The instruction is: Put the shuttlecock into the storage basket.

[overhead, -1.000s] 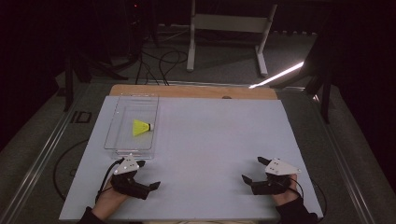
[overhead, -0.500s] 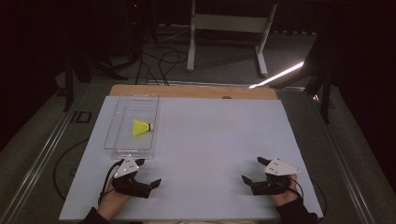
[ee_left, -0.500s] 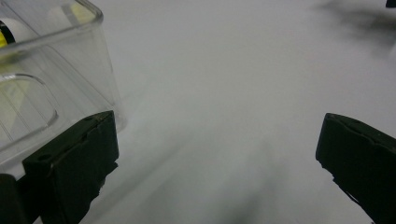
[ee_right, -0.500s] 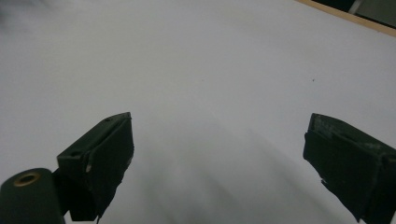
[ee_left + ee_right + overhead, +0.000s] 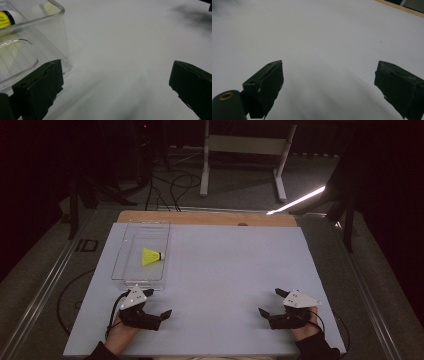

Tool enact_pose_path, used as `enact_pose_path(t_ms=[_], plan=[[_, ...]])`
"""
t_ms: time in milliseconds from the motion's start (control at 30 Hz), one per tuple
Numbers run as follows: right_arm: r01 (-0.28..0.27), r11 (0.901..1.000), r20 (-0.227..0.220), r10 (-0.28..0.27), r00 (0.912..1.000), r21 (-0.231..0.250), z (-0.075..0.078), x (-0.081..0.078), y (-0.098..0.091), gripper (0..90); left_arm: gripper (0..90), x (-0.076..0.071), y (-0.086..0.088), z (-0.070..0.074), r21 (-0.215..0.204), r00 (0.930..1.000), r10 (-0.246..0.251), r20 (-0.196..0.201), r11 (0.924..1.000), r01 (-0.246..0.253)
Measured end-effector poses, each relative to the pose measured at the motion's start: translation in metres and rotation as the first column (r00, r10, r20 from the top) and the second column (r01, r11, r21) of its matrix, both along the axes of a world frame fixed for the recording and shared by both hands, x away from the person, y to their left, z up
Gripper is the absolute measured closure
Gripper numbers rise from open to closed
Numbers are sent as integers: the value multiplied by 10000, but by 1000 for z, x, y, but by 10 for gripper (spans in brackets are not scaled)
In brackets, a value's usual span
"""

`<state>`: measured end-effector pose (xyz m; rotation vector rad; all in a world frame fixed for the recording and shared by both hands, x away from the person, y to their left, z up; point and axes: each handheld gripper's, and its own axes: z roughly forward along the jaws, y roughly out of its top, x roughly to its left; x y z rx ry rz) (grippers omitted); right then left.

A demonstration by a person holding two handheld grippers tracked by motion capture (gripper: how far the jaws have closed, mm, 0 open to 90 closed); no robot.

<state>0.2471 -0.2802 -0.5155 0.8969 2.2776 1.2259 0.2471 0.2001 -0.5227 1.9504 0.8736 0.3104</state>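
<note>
1. In the left gripper view, the clear bin (image 5: 32,42) runs off the top and left edges, so its far end is cut away.
2. The yellow shuttlecock (image 5: 7,18) inside it shows as a sliver at the left edge, smeared by the plastic wall.
3. In the high view, the person's forearms are cut off at the white tabletop's (image 5: 225,270) near edge.
4. The room beyond the tabletop's far edge is too dark to read.
</note>
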Motion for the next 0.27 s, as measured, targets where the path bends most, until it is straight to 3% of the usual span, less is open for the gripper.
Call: enact_pose_path(t_ms=[267], plan=[[-22,10000,-15,22,10000,-20,0,0,0,87,1,0,-1,-1,93,10000,-16,-96,10000,17]])
